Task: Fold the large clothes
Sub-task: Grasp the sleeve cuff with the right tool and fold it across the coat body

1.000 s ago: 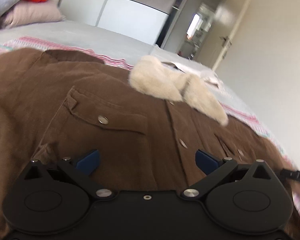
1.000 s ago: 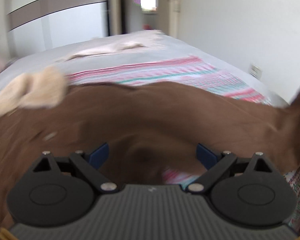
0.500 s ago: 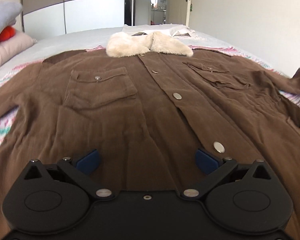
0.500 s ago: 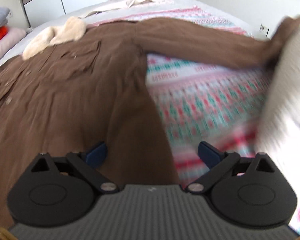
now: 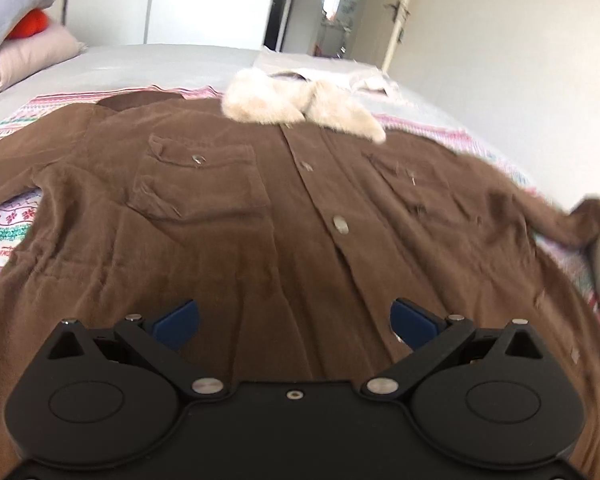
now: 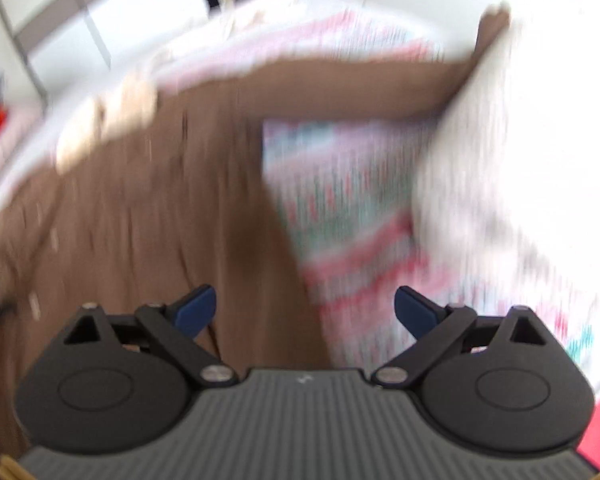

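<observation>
A brown jacket (image 5: pixel 228 216) is laid front up on the bed (image 5: pixel 148 60), over a patterned blanket (image 5: pixel 4 224). Its cream fur collar (image 5: pixel 296 106) is seen at 12 o'clock, one sleeve (image 5: pixel 556 216) at 3 o'clock. The left hand-held gripper (image 5: pixel 294 316) is held wide over the lower front, nothing gripped. In the blurred right wrist view, the right hand-held gripper (image 6: pixel 304 306) is likewise spread wide and empty above the jacket's side edge (image 6: pixel 284 248).
</observation>
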Demonstrator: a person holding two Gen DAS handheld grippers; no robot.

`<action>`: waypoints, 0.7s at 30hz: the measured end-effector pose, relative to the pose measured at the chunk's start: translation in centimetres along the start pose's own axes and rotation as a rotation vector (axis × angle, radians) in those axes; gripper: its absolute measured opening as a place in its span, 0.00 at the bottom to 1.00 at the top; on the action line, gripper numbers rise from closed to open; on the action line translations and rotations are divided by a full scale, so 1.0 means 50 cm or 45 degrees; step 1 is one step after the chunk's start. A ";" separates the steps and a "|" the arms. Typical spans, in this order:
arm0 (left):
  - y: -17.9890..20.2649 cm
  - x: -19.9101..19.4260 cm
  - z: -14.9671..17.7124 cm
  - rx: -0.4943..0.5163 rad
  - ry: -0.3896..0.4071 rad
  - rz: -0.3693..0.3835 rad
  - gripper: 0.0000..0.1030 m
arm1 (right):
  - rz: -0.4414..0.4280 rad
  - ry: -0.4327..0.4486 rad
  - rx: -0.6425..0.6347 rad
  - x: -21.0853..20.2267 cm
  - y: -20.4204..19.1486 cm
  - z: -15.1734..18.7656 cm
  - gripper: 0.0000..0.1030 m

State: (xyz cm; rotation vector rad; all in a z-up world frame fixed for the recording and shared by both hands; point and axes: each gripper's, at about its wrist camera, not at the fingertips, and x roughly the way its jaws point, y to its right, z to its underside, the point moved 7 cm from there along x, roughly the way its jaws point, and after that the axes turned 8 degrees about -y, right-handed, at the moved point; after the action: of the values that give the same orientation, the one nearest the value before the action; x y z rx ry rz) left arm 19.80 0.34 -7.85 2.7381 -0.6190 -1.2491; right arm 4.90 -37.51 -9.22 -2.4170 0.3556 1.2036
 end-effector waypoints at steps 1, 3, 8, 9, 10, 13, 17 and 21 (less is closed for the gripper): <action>-0.005 -0.001 -0.007 -0.020 0.013 0.001 1.00 | 0.013 0.055 0.023 -0.009 0.000 -0.032 0.95; -0.018 -0.005 -0.017 -0.059 0.042 -0.008 1.00 | 0.059 0.150 0.060 -0.018 0.004 -0.100 0.95; -0.053 -0.029 -0.041 -0.131 0.205 -0.147 1.00 | 0.317 0.363 0.115 -0.030 0.063 -0.252 0.89; -0.057 -0.030 -0.046 -0.126 0.226 -0.168 1.00 | 0.402 0.389 0.113 -0.026 0.080 -0.277 0.89; -0.062 -0.031 -0.051 -0.127 0.239 -0.178 1.00 | 0.488 0.403 0.120 -0.020 0.098 -0.298 0.89; -0.073 -0.028 -0.064 -0.166 0.251 -0.166 1.00 | 0.632 0.378 0.165 0.014 0.150 -0.338 0.86; -0.084 -0.011 -0.076 -0.223 0.230 -0.127 1.00 | 0.711 0.334 0.184 0.071 0.191 -0.364 0.74; -0.096 0.003 -0.079 -0.255 0.215 -0.134 1.00 | 0.787 0.315 0.187 0.102 0.203 -0.388 0.26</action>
State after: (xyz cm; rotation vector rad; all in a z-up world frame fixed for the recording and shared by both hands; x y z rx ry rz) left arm 24.38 4.27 -6.37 2.6991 -0.3194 -1.0213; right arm 17.37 -55.80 -5.40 -2.3989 1.2919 1.0445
